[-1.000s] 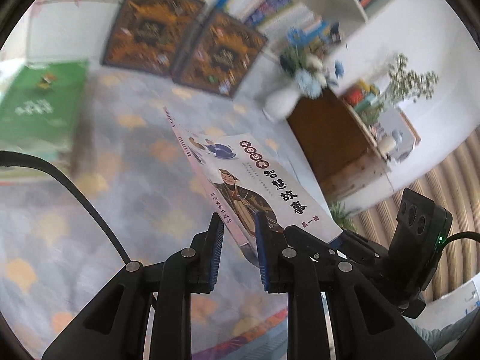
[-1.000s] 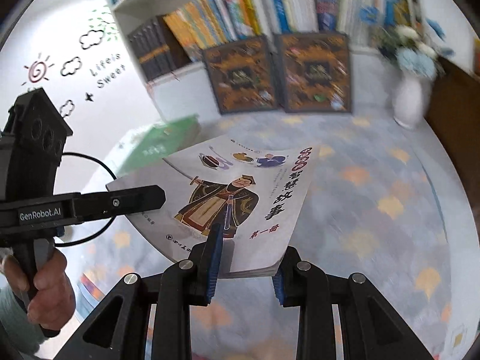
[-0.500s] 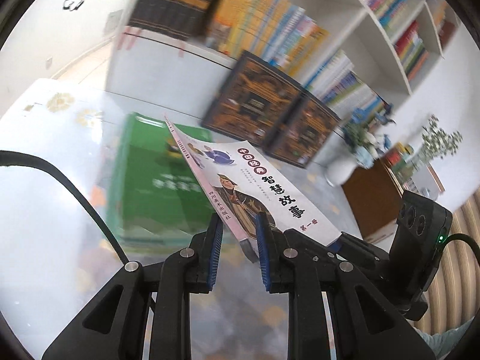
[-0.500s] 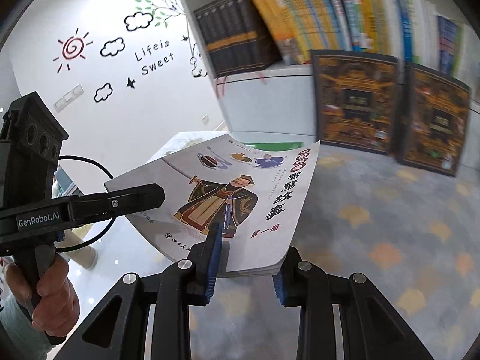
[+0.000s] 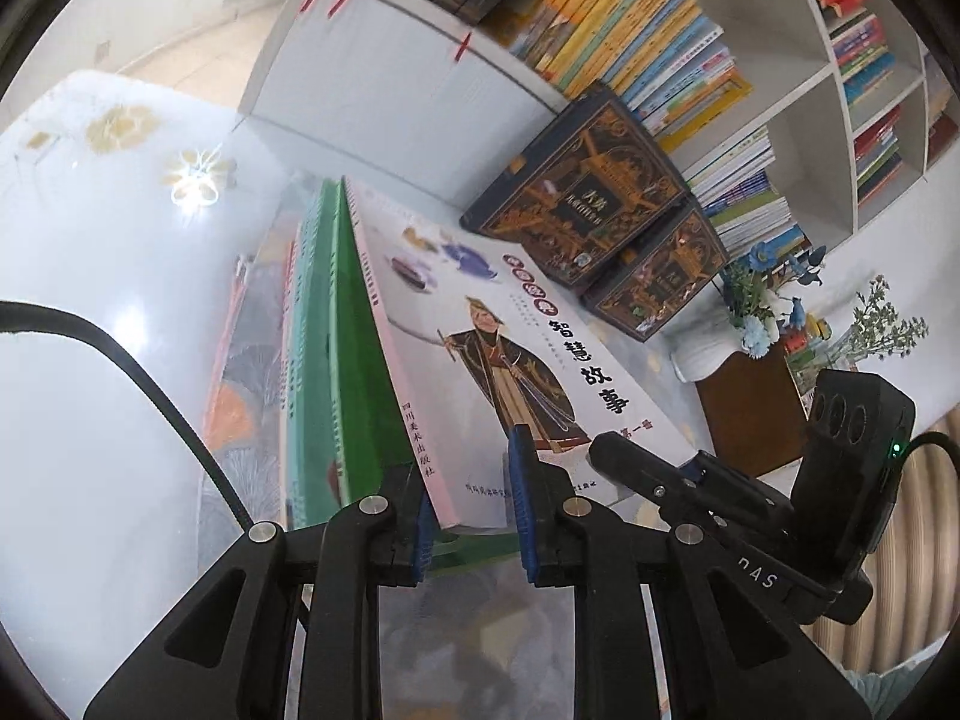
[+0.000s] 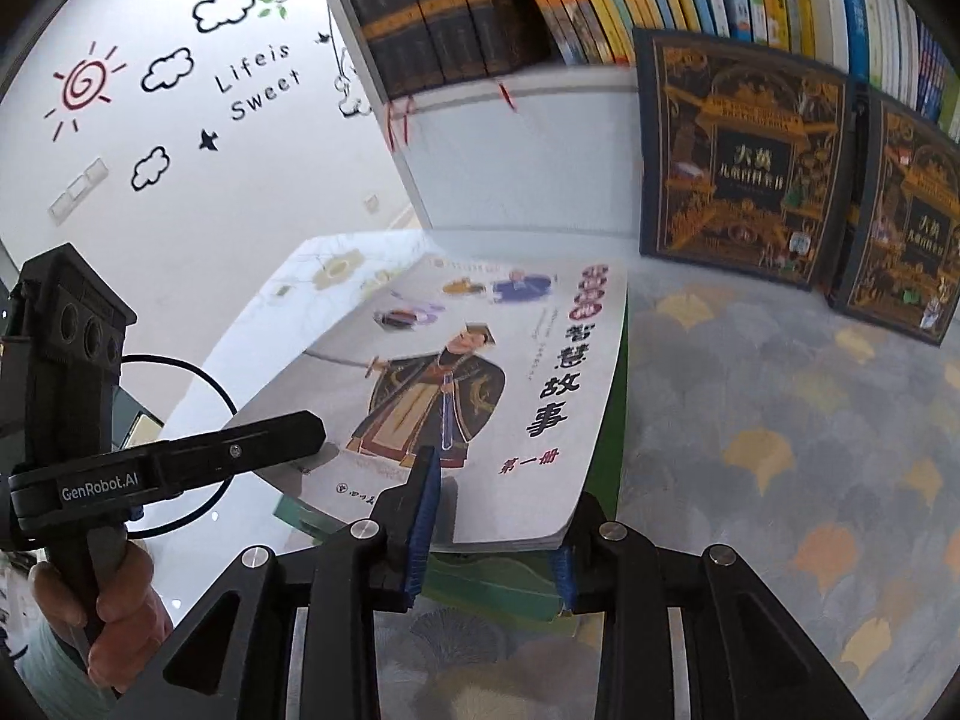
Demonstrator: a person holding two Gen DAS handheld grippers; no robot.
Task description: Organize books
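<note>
Storybook (image 6: 480, 384) cover reads 智慧故事 (第一册); gripper (image 6: 108, 480) marked GenRobot.AI.

A home reading room or children's library corner: a white bookshelf (image 5: 798, 90) packed with colourful books fills the upper right, cloud and sun wall stickers (image 6: 162, 72) sit upper left, and a vase of flowers (image 5: 750, 312) stands at right.

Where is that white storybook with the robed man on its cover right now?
The storybook is held by both grippers over the green book on the stack, in front of the bookshelf.
</note>
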